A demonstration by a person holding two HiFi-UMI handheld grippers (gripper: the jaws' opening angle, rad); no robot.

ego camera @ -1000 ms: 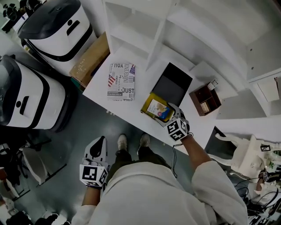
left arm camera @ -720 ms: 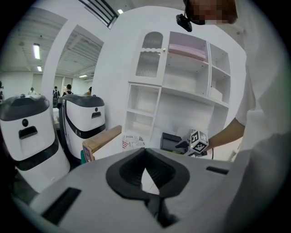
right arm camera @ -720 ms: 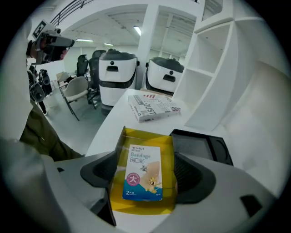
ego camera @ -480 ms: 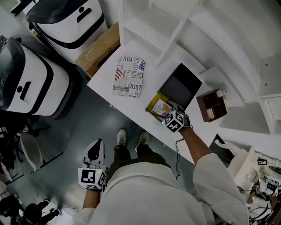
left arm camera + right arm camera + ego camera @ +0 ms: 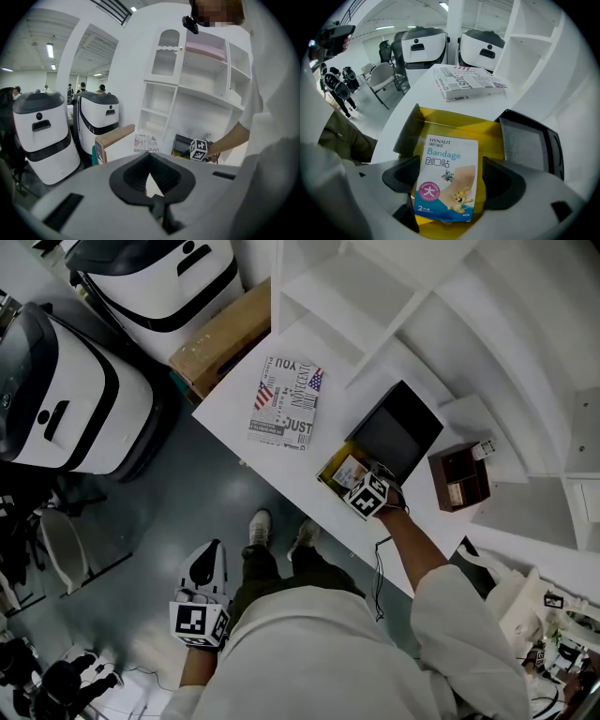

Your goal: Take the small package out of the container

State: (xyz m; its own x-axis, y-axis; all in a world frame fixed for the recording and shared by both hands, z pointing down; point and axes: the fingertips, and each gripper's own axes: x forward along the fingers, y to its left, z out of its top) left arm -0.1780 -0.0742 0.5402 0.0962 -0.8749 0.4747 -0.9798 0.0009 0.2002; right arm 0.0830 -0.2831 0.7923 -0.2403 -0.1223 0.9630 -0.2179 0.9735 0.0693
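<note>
A small bandage package (image 5: pixel 447 178) lies flat in an open yellow box (image 5: pixel 454 125) on the white table. My right gripper (image 5: pixel 451 190) is open, one jaw on each side of the package, with a gap showing on the right side. From the head view, the right gripper (image 5: pixel 358 480) covers most of the package (image 5: pixel 350 470) in the yellow box (image 5: pixel 329 468). The box's black lid (image 5: pixel 394 432) lies open behind it. My left gripper (image 5: pixel 204 563) hangs low beside the person's leg, away from the table; in its own view the left gripper (image 5: pixel 150 180) shows its jaws together with nothing between them.
A printed book (image 5: pixel 286 413) lies on the table (image 5: pixel 272 465) to the left of the yellow box. A brown wooden box (image 5: pixel 459 476) sits to the right. White shelves (image 5: pixel 375 287) rise behind. Two white machines (image 5: pixel 66 399) and a cardboard box (image 5: pixel 220 338) stand on the floor.
My right gripper has moved forward over the yellow box and now straddles the package. The left gripper has stayed low at the person's side.
</note>
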